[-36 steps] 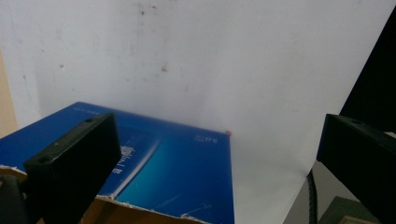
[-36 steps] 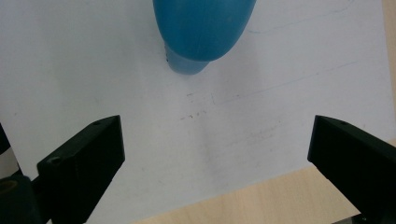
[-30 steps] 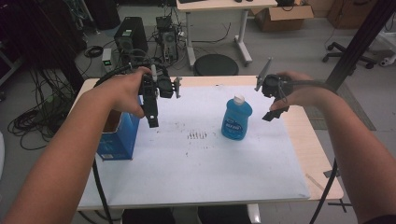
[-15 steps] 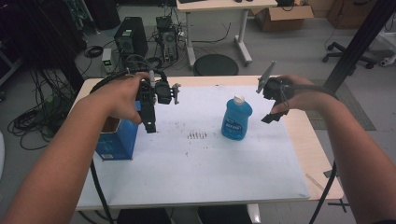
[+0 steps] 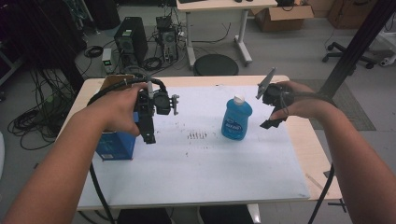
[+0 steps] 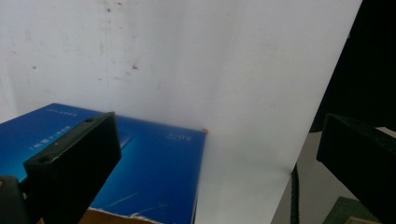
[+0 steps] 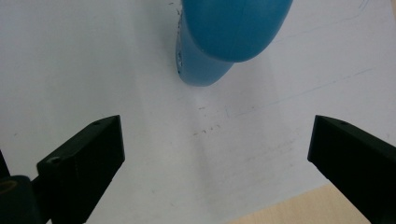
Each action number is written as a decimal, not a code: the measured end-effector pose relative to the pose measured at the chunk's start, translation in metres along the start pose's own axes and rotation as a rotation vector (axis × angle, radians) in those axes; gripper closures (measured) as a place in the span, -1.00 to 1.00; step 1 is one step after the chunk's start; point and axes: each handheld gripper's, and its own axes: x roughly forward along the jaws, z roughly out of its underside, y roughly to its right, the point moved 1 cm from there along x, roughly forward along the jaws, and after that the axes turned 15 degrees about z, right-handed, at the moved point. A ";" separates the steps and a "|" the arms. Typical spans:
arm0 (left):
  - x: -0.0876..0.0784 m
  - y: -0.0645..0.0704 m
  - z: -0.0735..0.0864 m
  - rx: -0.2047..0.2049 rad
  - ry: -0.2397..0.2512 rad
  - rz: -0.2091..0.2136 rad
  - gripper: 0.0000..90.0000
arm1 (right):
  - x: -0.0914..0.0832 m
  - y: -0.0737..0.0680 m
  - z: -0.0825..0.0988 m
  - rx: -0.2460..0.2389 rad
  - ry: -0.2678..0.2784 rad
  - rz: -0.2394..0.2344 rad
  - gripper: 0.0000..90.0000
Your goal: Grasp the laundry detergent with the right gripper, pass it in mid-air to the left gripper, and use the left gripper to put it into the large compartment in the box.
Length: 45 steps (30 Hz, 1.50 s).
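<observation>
We see the blue box [image 5: 114, 142] at the table's [image 5: 280, 186] left edge and the blue bottle [image 5: 236, 119] upright right of centre. Both the left gripper [image 5: 148, 135] and right gripper [image 5: 271, 122] hover with jaws spread, empty. We judge the bottle smooth, slippery and weighty with liquid; grip its flat midsection.

The left hand [image 5: 122, 109] hides the blue box's [image 5: 115, 145] top; the bottle's [image 7: 231, 35] cap is cut off.

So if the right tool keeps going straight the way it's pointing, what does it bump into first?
Probably the white sheet on the table: the open right tool points down at it. The blue bottle sits just ahead, though depth is unclear.
</observation>
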 end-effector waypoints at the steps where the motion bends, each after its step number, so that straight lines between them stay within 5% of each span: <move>1: 0.002 0.002 0.000 0.004 0.000 0.001 -1.00 | 0.000 -0.001 0.000 0.001 0.002 -0.001 -0.91; 23: 0.031 0.033 0.004 0.014 -0.016 0.002 -1.00 | 0.018 -0.019 0.017 0.078 0.048 0.007 -0.92; 45: 0.041 0.034 0.011 0.014 -0.021 0.005 -0.99 | 0.049 -0.029 0.029 0.178 0.111 -0.002 -0.92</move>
